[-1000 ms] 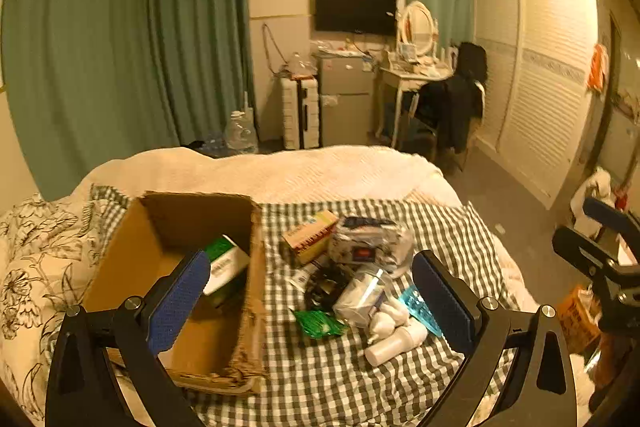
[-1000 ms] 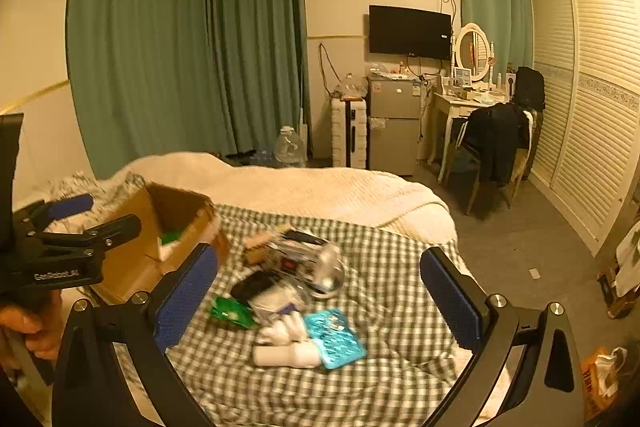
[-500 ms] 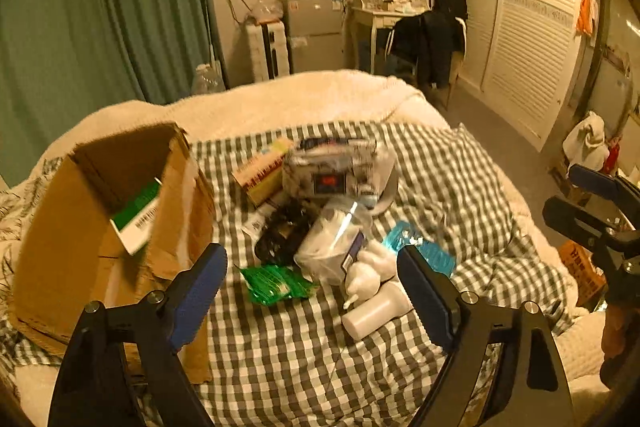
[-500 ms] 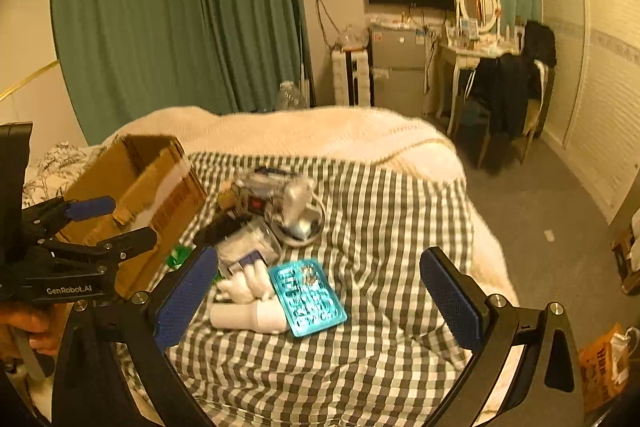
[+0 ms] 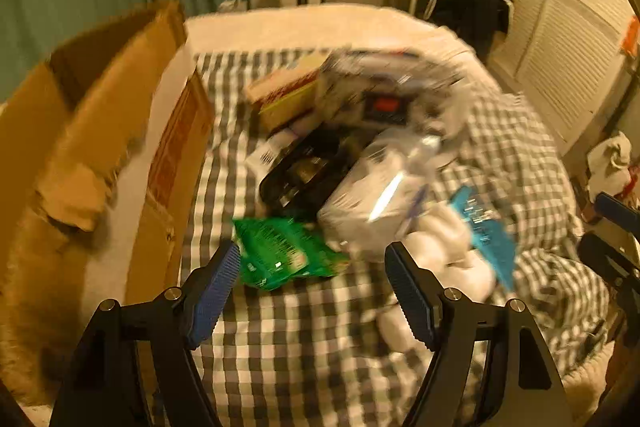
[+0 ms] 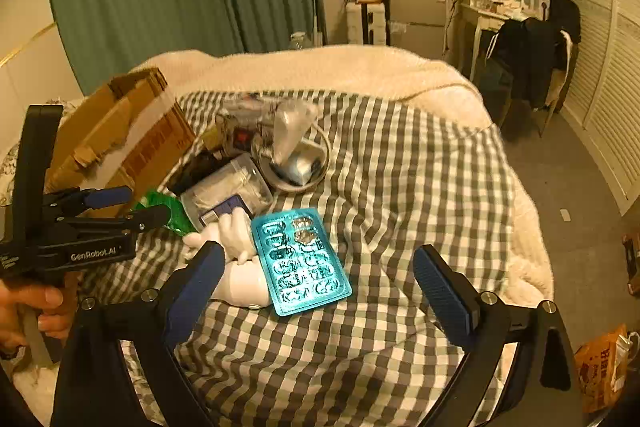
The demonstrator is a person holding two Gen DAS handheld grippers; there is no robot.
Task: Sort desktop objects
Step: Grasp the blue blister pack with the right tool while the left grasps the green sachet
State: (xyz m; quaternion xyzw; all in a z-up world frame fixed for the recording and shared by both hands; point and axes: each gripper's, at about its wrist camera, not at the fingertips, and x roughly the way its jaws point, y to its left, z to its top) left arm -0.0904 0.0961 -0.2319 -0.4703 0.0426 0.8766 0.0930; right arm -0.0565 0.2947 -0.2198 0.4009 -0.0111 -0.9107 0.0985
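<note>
Both grippers have dropped in closer to the pile since a second ago, and the left wrist view is smeared with motion blur. Left gripper (image 5: 312,291) hangs with its jaws spread wide and nothing between the pads; the green packet (image 5: 280,251) lies just ahead of the gap, nearer the left finger, not touched. Beyond it, further out from the jaws, sits a black item (image 5: 308,171), and to the right of that a clear bag (image 5: 380,195) with white contents. White bottles (image 5: 448,251) lie just ahead of the right finger. Off to the left of the left finger stands the cardboard box (image 5: 100,131), open flap towards the pile.

Over to the right gripper (image 6: 316,279): jaws wide apart too, gripping nothing. The teal blister tray (image 6: 300,263) lies flat on the checked cloth (image 6: 400,187) between the fingers, closer to the left one, with the white bottles (image 6: 240,275) touching its left edge just ahead of the left fingertip. Further ahead, a clear jar (image 6: 232,191) lies on its side and a shiny bag (image 6: 294,131) stands in a ring-shaped dish. The left gripper (image 6: 120,207) shows at the far left, hand (image 6: 28,307) on its grip.
</note>
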